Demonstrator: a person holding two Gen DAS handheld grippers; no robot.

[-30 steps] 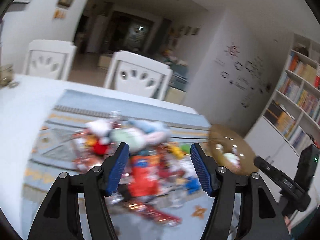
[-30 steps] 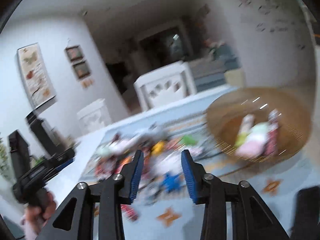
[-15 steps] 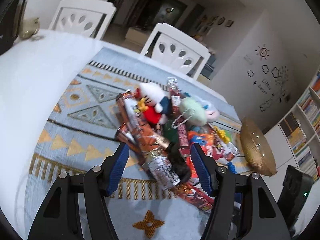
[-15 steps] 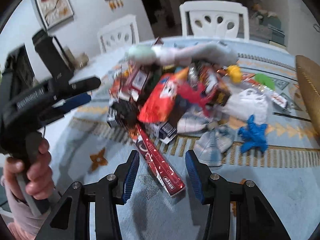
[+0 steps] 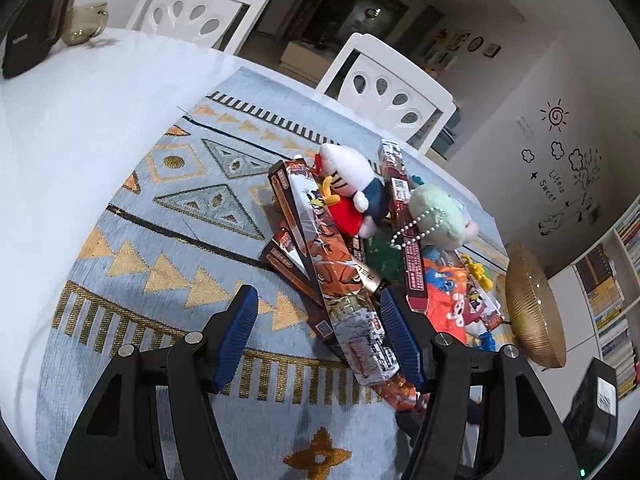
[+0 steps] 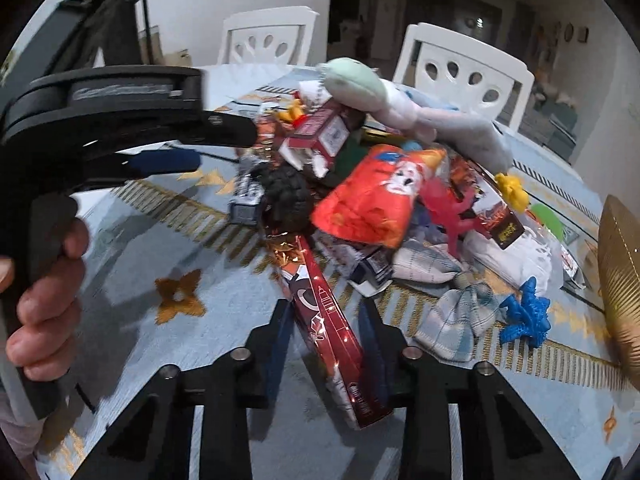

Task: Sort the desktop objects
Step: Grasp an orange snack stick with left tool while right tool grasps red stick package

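A heap of snack boxes, packets and plush toys lies on the patterned blue mat (image 5: 168,272). My left gripper (image 5: 316,296) is open low over the heap's near end, and a long comic-printed box (image 5: 344,312) runs between its fingers, close to the right pad. My right gripper (image 6: 325,312) is closing around a long red box (image 6: 324,320); thin gaps still show beside both pads. In the right wrist view the left gripper's body (image 6: 120,120) and the hand holding it (image 6: 44,292) fill the left side. The gold bowl (image 6: 620,280) stands at the right.
A white and red plush (image 5: 348,184), a green plush (image 5: 436,216), an orange bag (image 6: 372,200), a blue star toy (image 6: 524,316) and a checked cloth (image 6: 456,320) are in the heap. White chairs (image 5: 384,92) stand behind the table. A glass cup (image 5: 84,24) sits far left.
Both grippers came down and tilted toward the heap. The right gripper's jaws narrowed around the long red box. The left gripper's jaws kept their width.
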